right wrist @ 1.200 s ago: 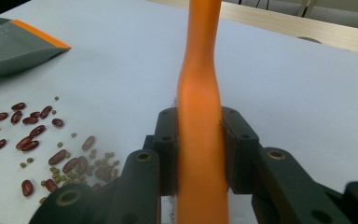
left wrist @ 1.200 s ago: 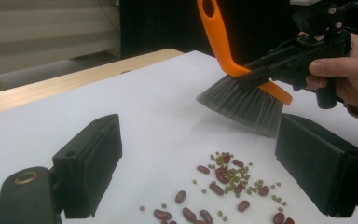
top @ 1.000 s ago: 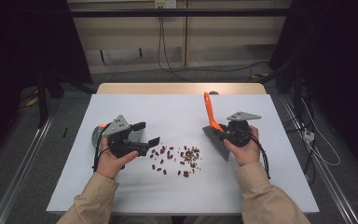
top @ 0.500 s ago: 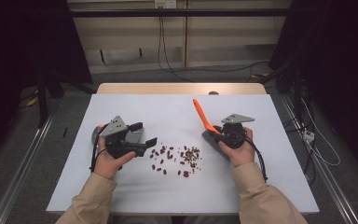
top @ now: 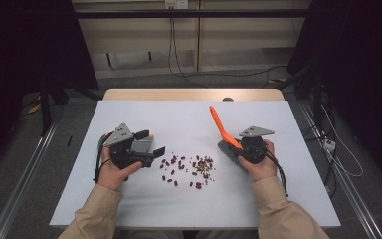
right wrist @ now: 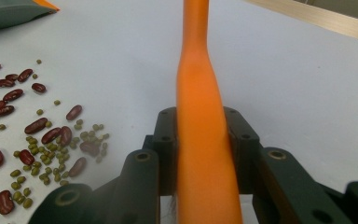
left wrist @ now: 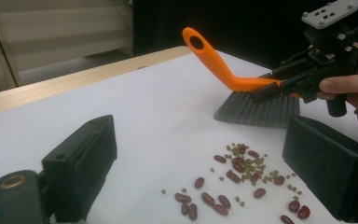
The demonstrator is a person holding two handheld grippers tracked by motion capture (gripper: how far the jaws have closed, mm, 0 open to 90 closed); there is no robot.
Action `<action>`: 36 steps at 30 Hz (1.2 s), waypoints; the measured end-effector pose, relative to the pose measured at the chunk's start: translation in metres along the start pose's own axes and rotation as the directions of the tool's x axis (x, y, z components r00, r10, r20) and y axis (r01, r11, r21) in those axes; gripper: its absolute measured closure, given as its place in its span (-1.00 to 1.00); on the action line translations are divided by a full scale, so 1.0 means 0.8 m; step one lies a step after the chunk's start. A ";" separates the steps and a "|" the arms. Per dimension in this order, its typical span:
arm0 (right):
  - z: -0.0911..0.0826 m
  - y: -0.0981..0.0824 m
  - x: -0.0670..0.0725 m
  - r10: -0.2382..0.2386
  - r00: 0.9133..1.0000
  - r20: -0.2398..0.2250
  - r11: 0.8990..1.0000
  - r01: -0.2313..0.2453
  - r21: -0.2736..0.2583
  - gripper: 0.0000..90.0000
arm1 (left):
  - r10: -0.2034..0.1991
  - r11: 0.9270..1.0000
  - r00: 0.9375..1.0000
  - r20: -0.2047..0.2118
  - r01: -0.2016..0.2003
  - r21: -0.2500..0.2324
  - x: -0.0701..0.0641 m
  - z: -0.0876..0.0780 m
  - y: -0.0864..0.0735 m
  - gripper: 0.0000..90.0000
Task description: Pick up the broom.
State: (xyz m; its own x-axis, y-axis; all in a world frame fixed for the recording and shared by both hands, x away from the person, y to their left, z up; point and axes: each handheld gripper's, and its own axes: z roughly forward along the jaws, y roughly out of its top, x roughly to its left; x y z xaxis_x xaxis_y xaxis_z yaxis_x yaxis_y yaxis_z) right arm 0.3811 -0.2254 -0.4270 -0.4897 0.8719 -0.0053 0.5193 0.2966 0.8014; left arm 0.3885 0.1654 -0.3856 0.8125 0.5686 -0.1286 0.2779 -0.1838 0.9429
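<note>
At the table's centre, scattered dark red kidney beans and small green mung beans (top: 189,169) lie between the grippers. From the orange-handled grey-bristled hand brush (top: 223,130), pinched by the right gripper (top: 238,148), they lie at eight o'clock, its handle slanting towards eleven. The left gripper (top: 151,143), jaws just spread wider, is held over a partly hidden grey dustpan (top: 140,145).
</note>
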 end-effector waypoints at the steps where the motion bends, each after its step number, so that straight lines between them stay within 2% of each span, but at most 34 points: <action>1: -0.001 0.000 0.001 0.008 1.000 0.007 1.000 -0.008 0.001 0.57 | 0.004 1.000 1.000 -0.004 -0.004 0.002 0.002 -0.003 0.000 -0.81; 8: 0.001 -0.003 0.017 0.000 0.999 0.051 1.000 0.001 -0.027 0.58 | 0.015 1.000 1.000 -0.021 -0.016 -0.006 0.010 -0.020 -0.005 -0.87; 15: 0.002 -0.004 0.038 -0.014 0.995 0.099 0.999 0.017 -0.038 0.58 | 0.035 0.999 0.999 -0.034 -0.034 0.020 0.017 -0.033 -0.014 -0.87; 22: 0.004 -0.004 0.051 -0.019 0.994 0.104 0.999 0.023 -0.043 0.58 | 0.032 0.999 0.999 -0.040 -0.032 0.009 0.023 -0.045 -0.019 -0.87; 31: 0.006 -0.004 0.061 -0.024 0.994 0.107 0.999 0.029 -0.044 0.58 | 0.042 0.998 0.998 -0.036 -0.041 0.039 0.027 -0.057 -0.030 -0.87; 36: 0.008 -0.004 0.068 -0.033 0.994 0.104 0.998 0.038 -0.044 0.57 | 0.046 0.998 0.998 -0.037 -0.045 0.036 0.029 -0.062 -0.033 -0.87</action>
State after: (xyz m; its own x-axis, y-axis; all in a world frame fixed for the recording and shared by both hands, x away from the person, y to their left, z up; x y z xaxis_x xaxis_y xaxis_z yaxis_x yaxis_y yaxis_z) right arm 0.3573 -0.1760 -0.4334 -0.4311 0.8974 -0.0943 0.4690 0.3121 0.8262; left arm 0.3744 0.2230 -0.3982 0.8046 0.5892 -0.0737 0.2595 -0.2373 0.9361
